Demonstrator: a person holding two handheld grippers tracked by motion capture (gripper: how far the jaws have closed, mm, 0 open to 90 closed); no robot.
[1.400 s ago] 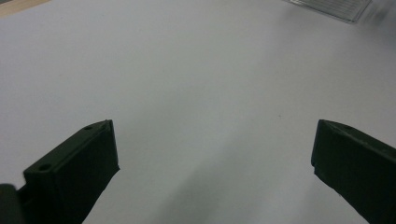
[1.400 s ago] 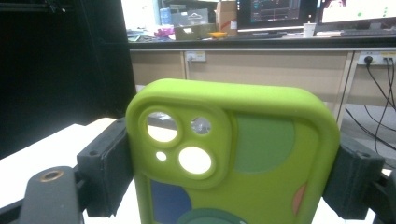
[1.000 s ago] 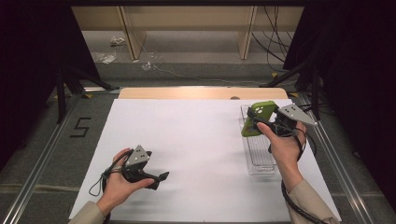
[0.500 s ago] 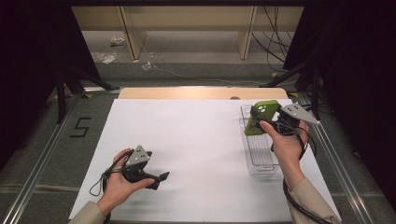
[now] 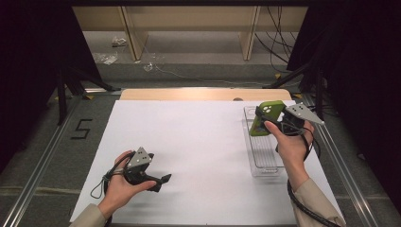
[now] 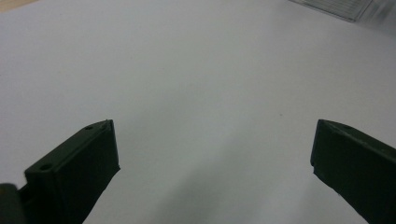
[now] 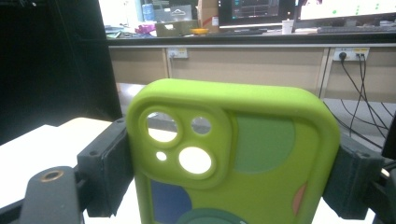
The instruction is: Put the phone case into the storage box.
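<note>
A lime-green phone case with round camera cut-outs is held upright above the far end of a clear plastic tray at the table's right. My right gripper is shut on it, one jaw on each long side. In the right gripper view the case stands between the two black jaws of that gripper, back side towards the camera. My left gripper rests low over the white sheet at the front left. Its jaws stand open with bare sheet between them.
A white sheet covers the table, with a wooden strip along its far edge. The clear tray's corner lies far ahead of the left gripper. Metal rails run along both table sides, and a "5" mark sits at the left.
The right hand with the green case has drifted slightly to the right. The left hand has stayed where it was.
</note>
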